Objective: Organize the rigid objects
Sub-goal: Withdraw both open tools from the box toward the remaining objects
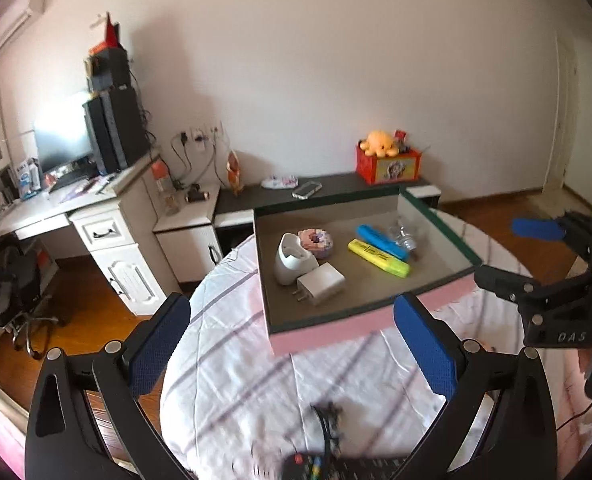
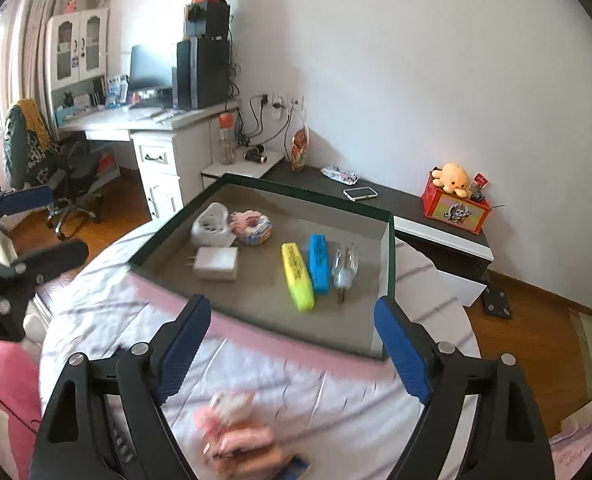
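Observation:
A shallow box with a pink wall (image 1: 336, 332) (image 2: 255, 330) and a dark green rim sits on a round table under a striped white cloth (image 1: 235, 380). Inside it lie a white charger plug (image 1: 322, 283) (image 2: 217, 263), a white curved holder (image 1: 291, 258) (image 2: 211, 220), a pink ring-shaped piece (image 1: 316, 241) (image 2: 252, 227), a yellow highlighter (image 1: 378, 257) (image 2: 297, 276), a blue highlighter (image 1: 380, 241) (image 2: 319, 263) and a clear bulb (image 1: 406, 238) (image 2: 344, 266). My left gripper (image 1: 291, 320) (image 2: 51, 226) is open before the box's near wall. My right gripper (image 2: 291, 312) (image 1: 512, 254) is open too, holding nothing.
A remote control (image 1: 308, 464) and a dark tangled item (image 1: 330, 416) lie on the cloth near me. A blurred pink object (image 2: 235, 432) lies below the right gripper. Beyond the table are a white desk (image 2: 155, 128), a dark low cabinet (image 2: 396, 200) with a red box (image 2: 454, 208), and an office chair (image 2: 55, 168).

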`<state>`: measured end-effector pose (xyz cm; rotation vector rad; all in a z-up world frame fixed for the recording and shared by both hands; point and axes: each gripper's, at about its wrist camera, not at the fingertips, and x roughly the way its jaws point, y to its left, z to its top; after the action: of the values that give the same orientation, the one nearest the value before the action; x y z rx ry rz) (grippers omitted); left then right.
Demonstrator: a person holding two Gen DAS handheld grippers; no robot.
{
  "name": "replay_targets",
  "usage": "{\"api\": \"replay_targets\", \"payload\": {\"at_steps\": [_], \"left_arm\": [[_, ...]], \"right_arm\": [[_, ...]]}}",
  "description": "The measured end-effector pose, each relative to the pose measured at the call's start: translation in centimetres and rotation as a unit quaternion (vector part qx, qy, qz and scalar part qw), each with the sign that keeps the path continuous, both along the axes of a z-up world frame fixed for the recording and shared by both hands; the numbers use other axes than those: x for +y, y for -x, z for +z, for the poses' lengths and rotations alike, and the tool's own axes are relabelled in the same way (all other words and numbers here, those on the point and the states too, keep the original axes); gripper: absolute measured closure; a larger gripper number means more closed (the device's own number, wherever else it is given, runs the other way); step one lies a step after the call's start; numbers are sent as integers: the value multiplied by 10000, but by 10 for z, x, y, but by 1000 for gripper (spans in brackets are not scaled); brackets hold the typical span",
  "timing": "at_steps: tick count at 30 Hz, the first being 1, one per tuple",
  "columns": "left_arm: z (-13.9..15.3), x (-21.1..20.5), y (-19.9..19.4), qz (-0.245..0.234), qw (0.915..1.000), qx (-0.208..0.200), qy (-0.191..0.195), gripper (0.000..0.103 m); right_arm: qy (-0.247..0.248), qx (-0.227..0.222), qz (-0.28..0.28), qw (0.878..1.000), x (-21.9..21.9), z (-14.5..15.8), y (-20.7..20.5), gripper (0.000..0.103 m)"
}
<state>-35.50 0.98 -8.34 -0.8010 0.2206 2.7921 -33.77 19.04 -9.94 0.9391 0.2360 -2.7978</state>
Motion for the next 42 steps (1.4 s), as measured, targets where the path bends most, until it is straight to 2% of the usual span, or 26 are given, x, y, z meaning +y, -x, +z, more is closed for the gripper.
{"api": "replay_targets", "payload": {"at_steps": [2,3,7,13,17,27,42], "left_arm": [[4,-4,-21,-55,9998,84,-146,0],[6,-5,-31,-110,9996,88,-235,0],[9,-4,-71,-136,9992,274,-259,0],[14,-7,-116,330,9971,593,-356,0],[14,-6,-133,400,9967,691,-173,0],[13,-18,-143,661,9952,724,33,0],[-12,-26,-129,792,9959,320,294,0]], "right_arm": [[21,102,-23,9999,-1,3,-22,7],[36,157,-27,9999,-2,5,-30,0],[113,430,-124,9989,-1,13,-68,0],[210,657,-491,9964,3,15,-110,0],[267,670,-551,9959,5,10,-127,0],[320,539,-687,9957,10,0,-142,0],[261,138,-736,9969,13,-27,-132,0]]}}
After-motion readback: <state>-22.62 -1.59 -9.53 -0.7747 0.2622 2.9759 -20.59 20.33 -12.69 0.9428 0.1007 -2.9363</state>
